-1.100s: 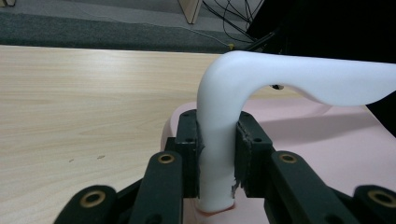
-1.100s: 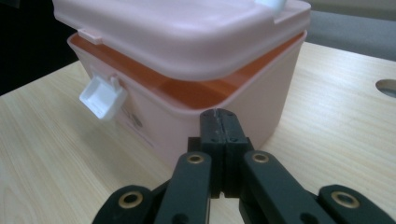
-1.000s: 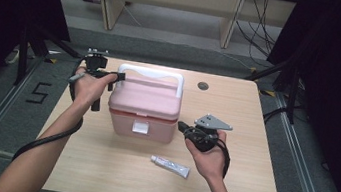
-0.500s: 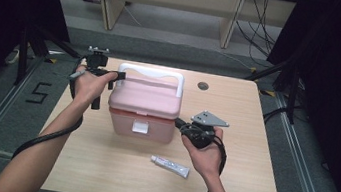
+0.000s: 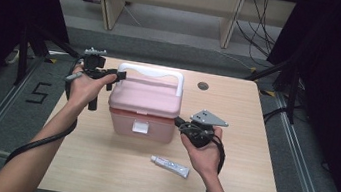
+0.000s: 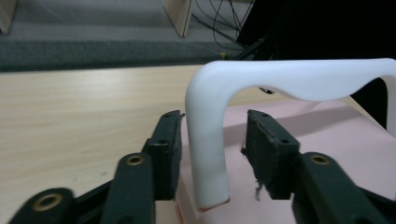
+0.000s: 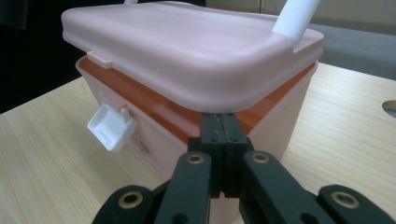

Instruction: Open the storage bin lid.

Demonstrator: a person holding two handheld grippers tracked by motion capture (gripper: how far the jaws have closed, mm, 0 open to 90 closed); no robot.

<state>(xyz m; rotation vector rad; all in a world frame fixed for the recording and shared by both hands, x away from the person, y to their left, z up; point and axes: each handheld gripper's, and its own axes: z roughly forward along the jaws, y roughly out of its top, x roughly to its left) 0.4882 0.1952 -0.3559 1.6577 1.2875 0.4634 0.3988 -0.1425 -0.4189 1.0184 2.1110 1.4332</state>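
Right gripper view: white latch [image 7: 109,125] hangs unfastened; lid [image 7: 196,56] ajar.

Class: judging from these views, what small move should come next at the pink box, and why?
Probably lever the lid upward with the right gripper: its shut jaws sit wedged at the gap under the lid's corner, and the white latch hangs undone. The left gripper, jaws just opened, straddles the white handle without pressing.

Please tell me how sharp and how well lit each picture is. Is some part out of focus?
High view: even light on the table, dark surroundings, box sharp. Left gripper view: white handle clear, the floor behind is soft. Right gripper view: lid slightly soft with mild sheen; the shut right tongs at the bottom are sharp.
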